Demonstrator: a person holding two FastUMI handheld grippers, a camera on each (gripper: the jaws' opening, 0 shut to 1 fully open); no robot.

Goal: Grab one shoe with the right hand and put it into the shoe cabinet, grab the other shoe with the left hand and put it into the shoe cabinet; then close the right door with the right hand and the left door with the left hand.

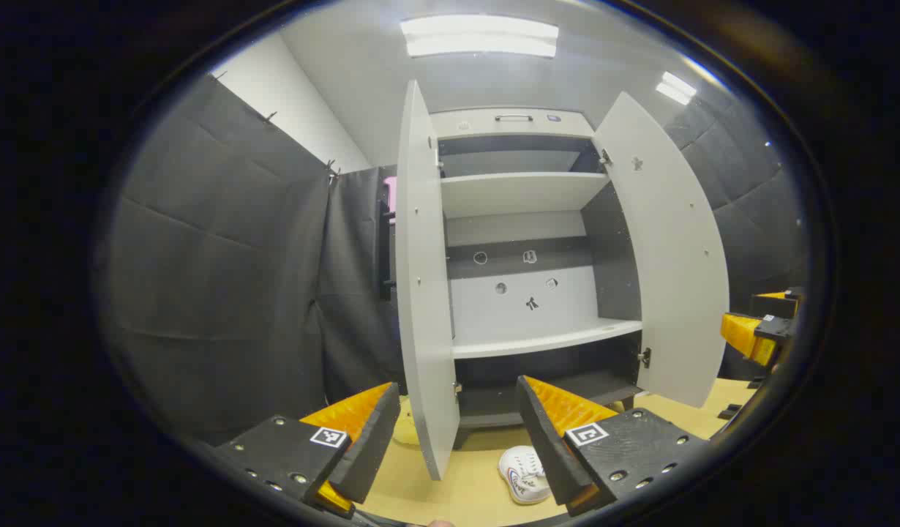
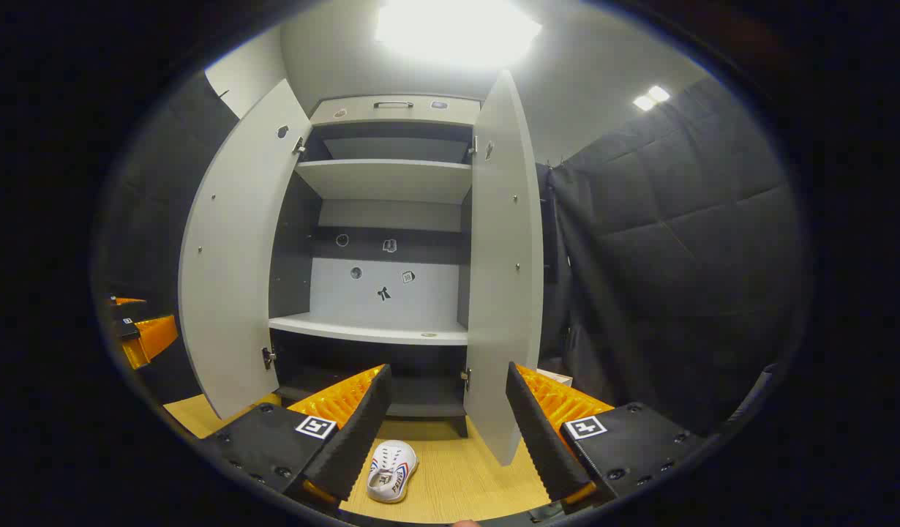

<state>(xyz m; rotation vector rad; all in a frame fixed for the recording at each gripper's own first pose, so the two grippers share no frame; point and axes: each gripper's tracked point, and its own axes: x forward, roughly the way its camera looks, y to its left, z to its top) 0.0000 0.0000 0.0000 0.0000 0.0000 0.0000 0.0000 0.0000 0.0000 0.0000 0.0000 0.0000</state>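
**Both grippers wait open before the cabinet, shoes on the floor**

Nearest in the left gripper view, the left gripper [image 1: 450, 432] holds its fingers spread wide with nothing between them; in the right gripper view the right gripper [image 2: 443, 424] stands the same, parted and empty. Both sit low and level, likely to keep floor and cabinet in sight before the first reach.

Just beyond the right gripper's fingers lies a white shoe [image 2: 392, 470] on the wooden floor [image 2: 465, 476], toe toward the cabinet, with red and blue trim on its side. It also appears by the left gripper's right finger. A second pale shape [image 1: 405, 430] lies partly hidden behind the left door [image 1: 423, 293]; probably the other shoe.

Farther off, the shoe cabinet [image 2: 391, 219] stands with the right door [image 2: 503, 278] and left door swung out, its shelves bare, ready to take the shoes.
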